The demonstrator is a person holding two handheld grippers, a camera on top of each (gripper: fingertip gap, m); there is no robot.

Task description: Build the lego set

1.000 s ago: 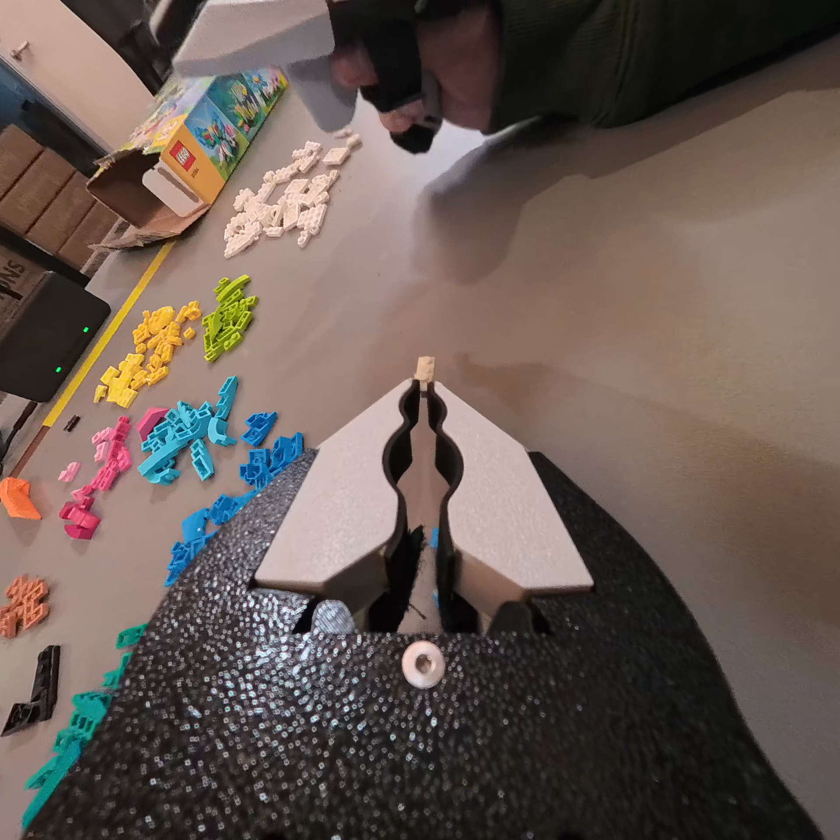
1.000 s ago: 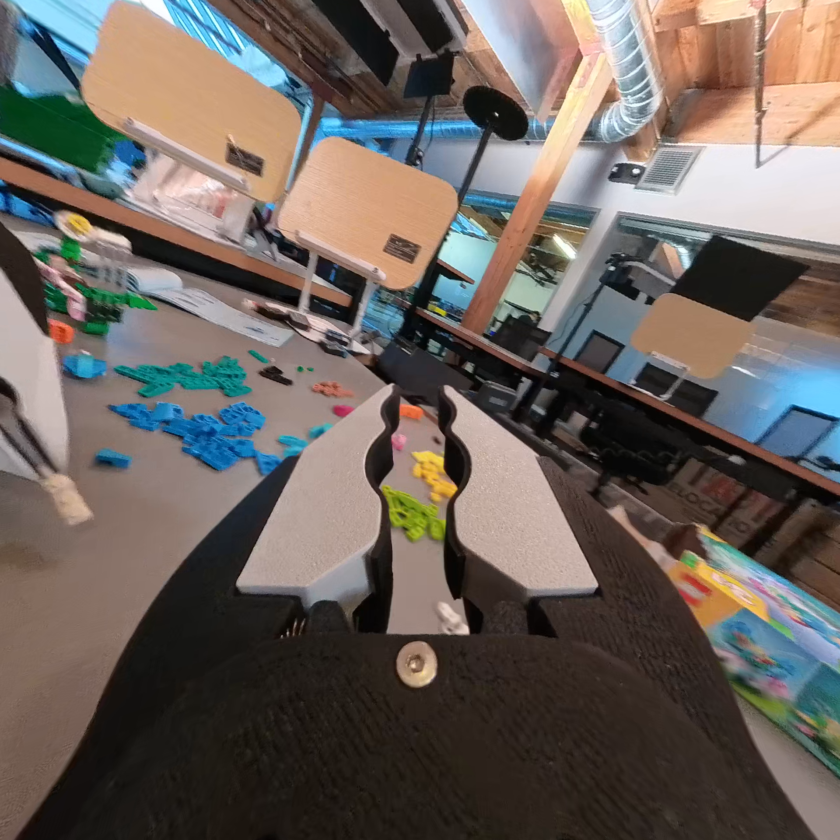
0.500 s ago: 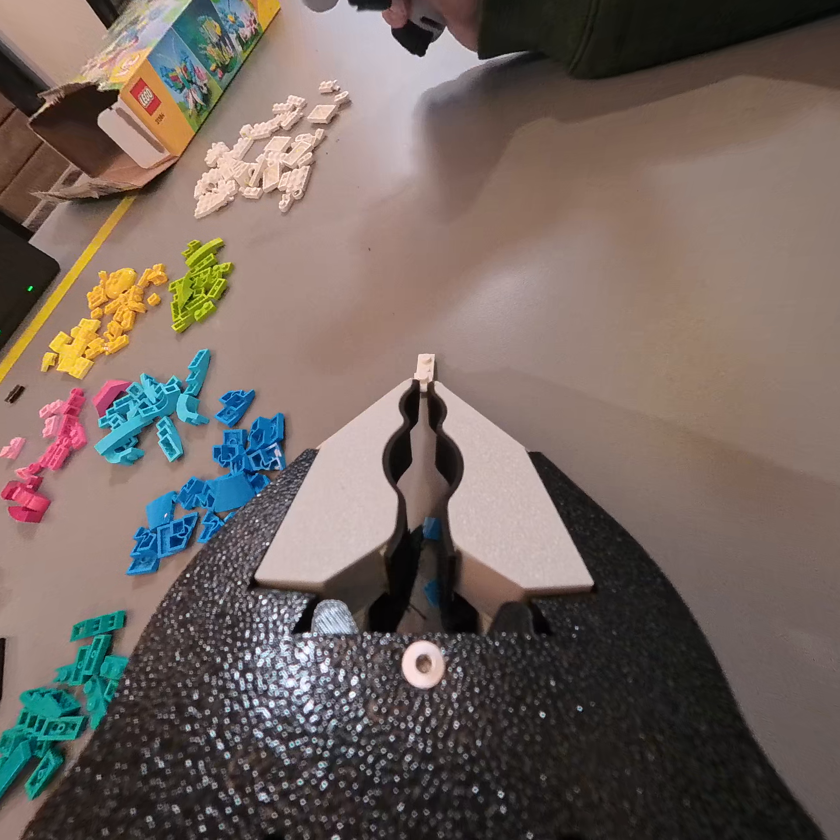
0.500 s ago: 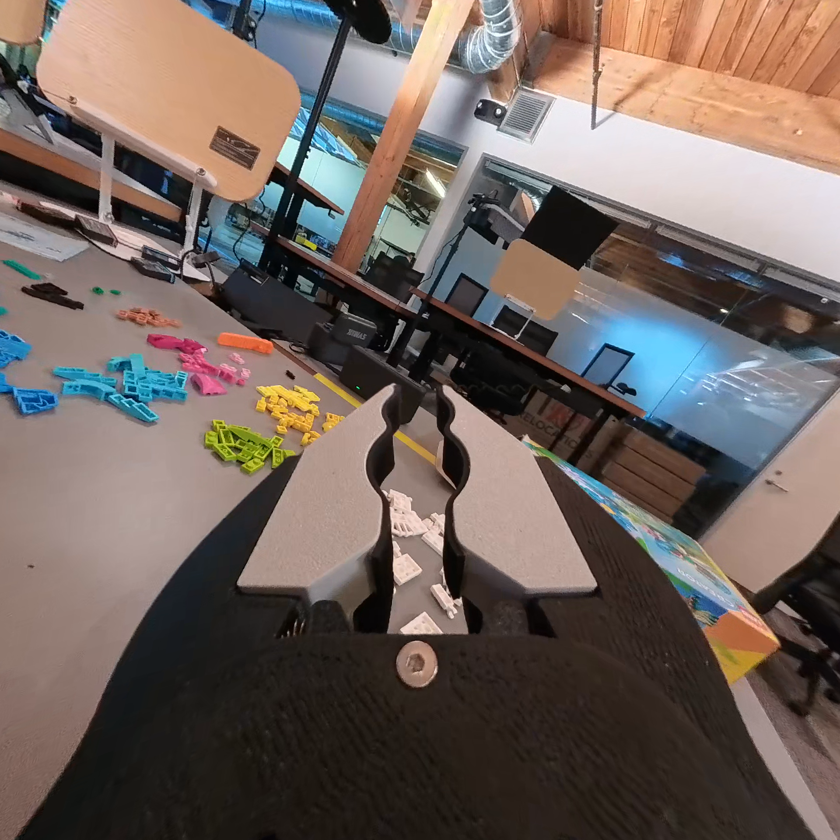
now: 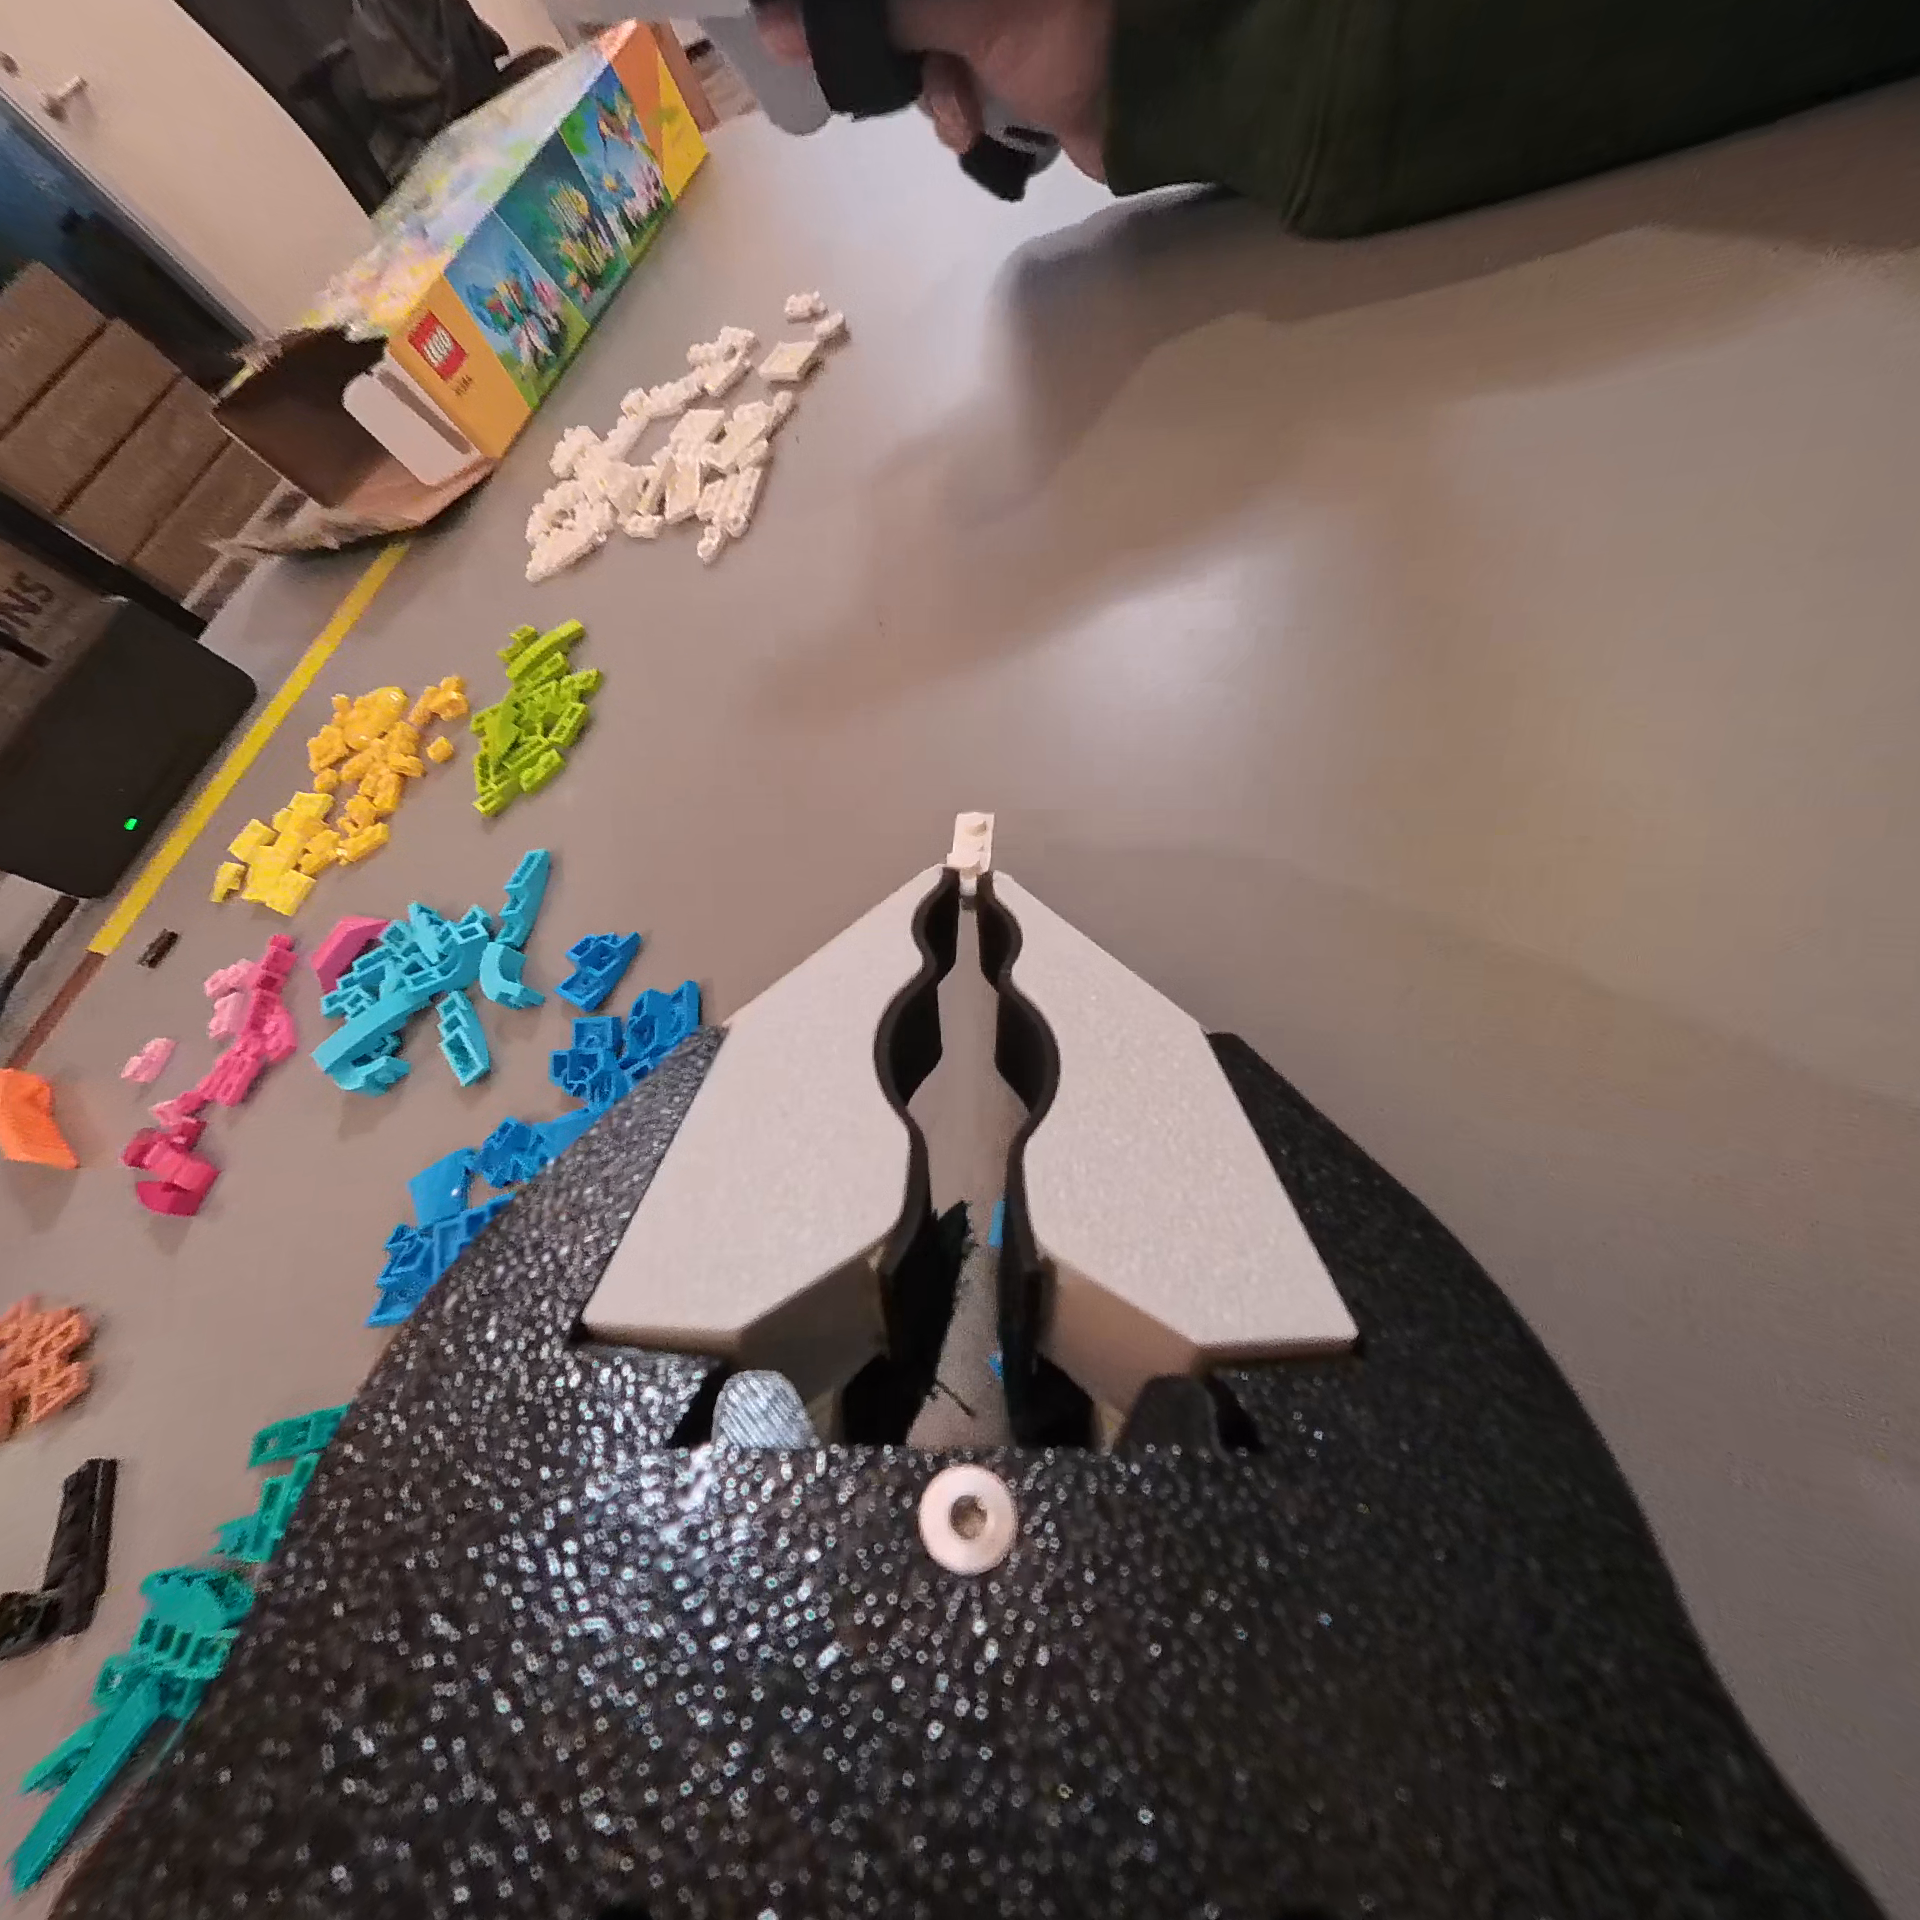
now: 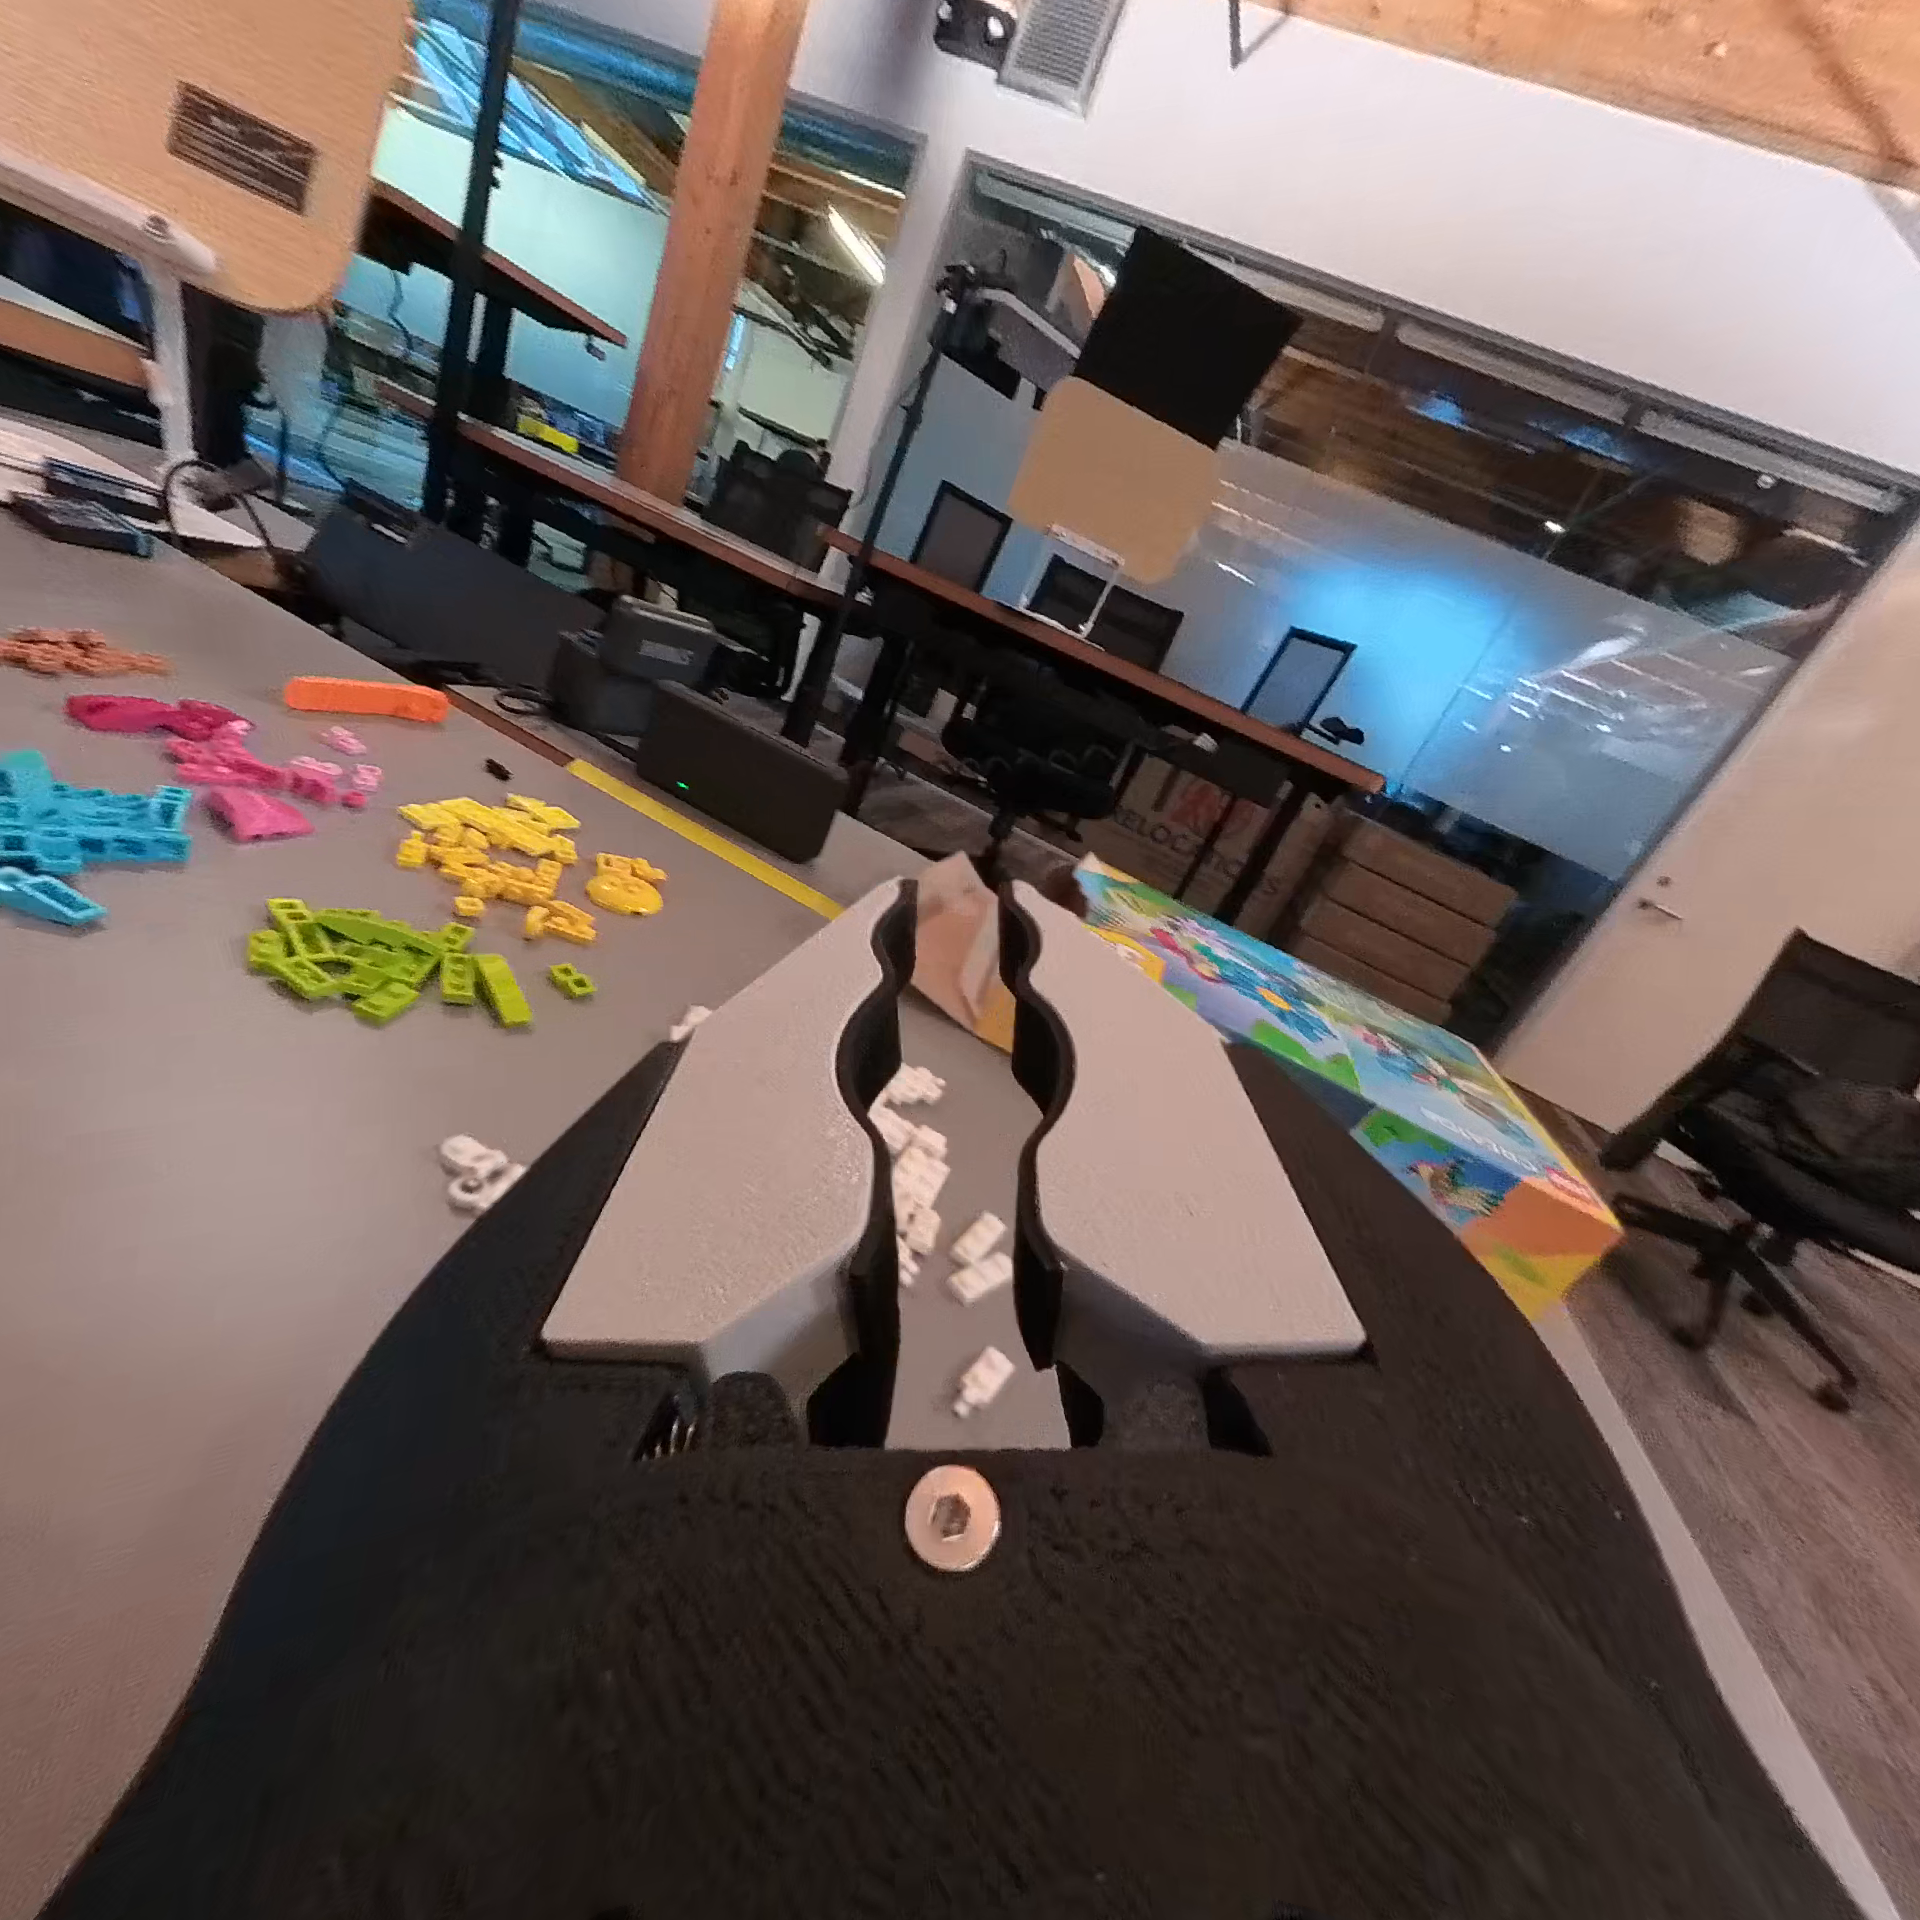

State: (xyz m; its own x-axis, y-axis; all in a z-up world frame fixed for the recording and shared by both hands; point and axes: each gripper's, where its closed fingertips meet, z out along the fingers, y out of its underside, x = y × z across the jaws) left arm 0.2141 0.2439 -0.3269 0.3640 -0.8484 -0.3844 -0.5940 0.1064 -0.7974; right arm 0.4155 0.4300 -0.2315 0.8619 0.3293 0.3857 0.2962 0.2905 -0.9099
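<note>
My left gripper [image 5: 969,883] is shut on a small white lego piece [image 5: 972,840] that sticks out past its tips, above the bare grey table [image 5: 1351,727]. My right gripper [image 6: 956,894] is open and empty, held over the pile of white pieces [image 6: 920,1164], which also shows in the left wrist view [image 5: 665,468]. The other gripper and the hand holding it [image 5: 935,73] show at the top of the left wrist view. Sorted piles lie to the left: lime [image 5: 530,717], yellow [image 5: 343,790], light blue [image 5: 416,997], blue [image 5: 613,1029], pink [image 5: 218,1070], teal [image 5: 166,1652].
The open lego box [image 5: 520,270] lies at the far table edge; it also shows in the right wrist view [image 6: 1351,1060]. A yellow strip [image 5: 249,738] marks the table edge, with a black device [image 5: 94,758] beyond. A green sleeve [image 5: 1455,94] rests on the table. An orange piece [image 6: 364,696] lies far left. The grippers' ends are close to 30 centimeters from one another.
My right gripper has swung right, from over the colour piles to over the white pile by the box. My left gripper still holds the white piece and has shifted only a little.
</note>
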